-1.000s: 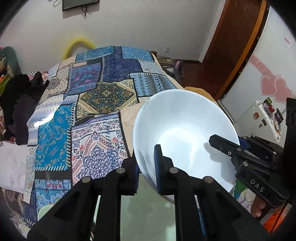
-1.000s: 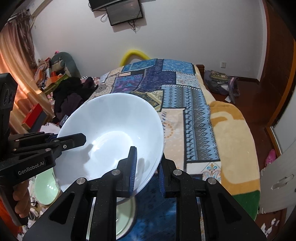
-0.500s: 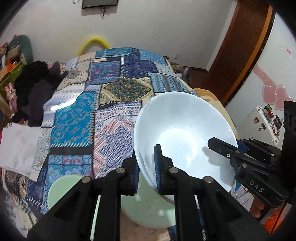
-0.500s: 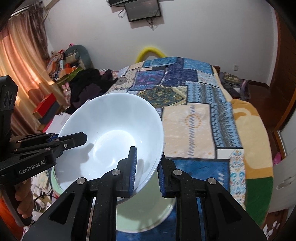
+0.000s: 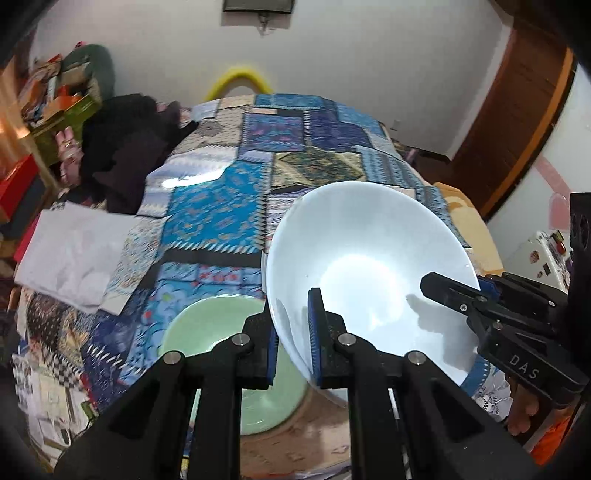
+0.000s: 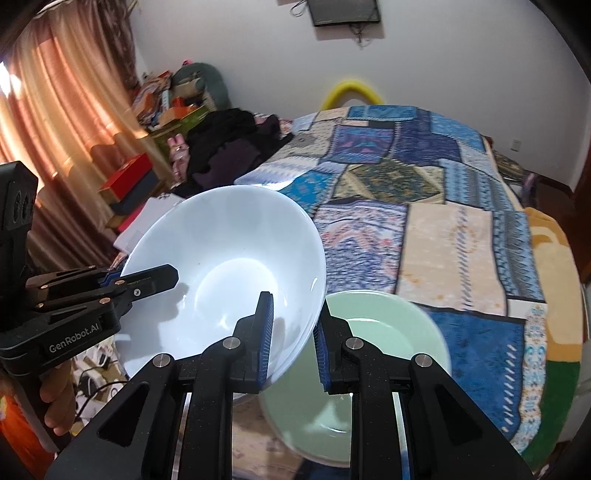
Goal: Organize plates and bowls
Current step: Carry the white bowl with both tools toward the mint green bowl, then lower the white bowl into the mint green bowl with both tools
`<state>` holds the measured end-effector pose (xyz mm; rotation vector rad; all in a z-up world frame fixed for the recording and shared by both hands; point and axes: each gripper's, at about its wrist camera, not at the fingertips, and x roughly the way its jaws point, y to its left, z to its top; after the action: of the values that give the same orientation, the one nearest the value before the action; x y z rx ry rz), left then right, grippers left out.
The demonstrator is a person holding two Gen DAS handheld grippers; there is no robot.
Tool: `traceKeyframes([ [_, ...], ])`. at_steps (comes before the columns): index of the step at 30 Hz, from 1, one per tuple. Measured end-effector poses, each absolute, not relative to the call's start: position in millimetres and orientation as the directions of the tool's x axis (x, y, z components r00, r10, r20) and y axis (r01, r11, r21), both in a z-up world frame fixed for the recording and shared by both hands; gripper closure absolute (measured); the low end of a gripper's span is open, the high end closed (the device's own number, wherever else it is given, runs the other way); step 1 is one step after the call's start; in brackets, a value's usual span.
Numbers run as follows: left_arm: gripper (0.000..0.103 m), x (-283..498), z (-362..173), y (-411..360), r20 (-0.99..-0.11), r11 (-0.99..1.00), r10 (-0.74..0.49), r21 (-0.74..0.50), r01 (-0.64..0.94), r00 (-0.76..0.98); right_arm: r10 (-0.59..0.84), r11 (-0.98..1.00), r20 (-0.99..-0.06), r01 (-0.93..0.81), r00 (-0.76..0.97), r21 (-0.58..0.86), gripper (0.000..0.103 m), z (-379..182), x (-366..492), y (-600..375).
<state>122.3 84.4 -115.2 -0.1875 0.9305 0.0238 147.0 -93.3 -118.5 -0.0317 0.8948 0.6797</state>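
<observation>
A bed covered with a blue patchwork quilt fills the middle of a white-walled room. A screen hangs high on the far wall, a yellow arc shows behind the bed's far end, orange curtains hang on one side and a brown door stands on the other.

The left gripper is closed down on the near rim of a white bowl, one pad inside the wall and one outside. The right gripper is clamped the same way on the opposite rim of the bowl, so both carry it between them, tilted and raised above the quilt. Each view shows the other gripper reaching in from the side, a hand wrapped around the left one's handle.

A green plate lies on the bed just beneath and beside the bowl, partly hidden by it and by the fingers; the same plate shows in the left view. Dark clothes are heaped at the bed's far side, a white folded cloth lies at its edge, and boxes and clutter are stacked by the curtains
</observation>
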Motion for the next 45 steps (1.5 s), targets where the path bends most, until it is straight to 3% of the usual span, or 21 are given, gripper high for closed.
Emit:
traceKeyframes([
  [26,0.09,88.1,-174.6,173.4,-0.85,0.938,-0.037,-0.211,-0.276,0.525,0.546,0.704,-0.808,-0.644,0.221,0.299,0.084,-171.6,136.2,-7.6],
  [37,0.09,86.7,-198.6,177.8,-0.877,0.941,-0.047,-0.199,-0.272,0.478,0.531,0.697,-0.831,-0.645,0.169,0.314,0.084,-189.6,135.5,-1.7],
  [45,0.09,84.9,-203.4,173.7,-0.881,0.965,0.015,-0.111,-0.238,0.472,0.519,0.699,-0.84,-0.643,0.155,0.314,0.084,-196.3,135.7,-1.6],
])
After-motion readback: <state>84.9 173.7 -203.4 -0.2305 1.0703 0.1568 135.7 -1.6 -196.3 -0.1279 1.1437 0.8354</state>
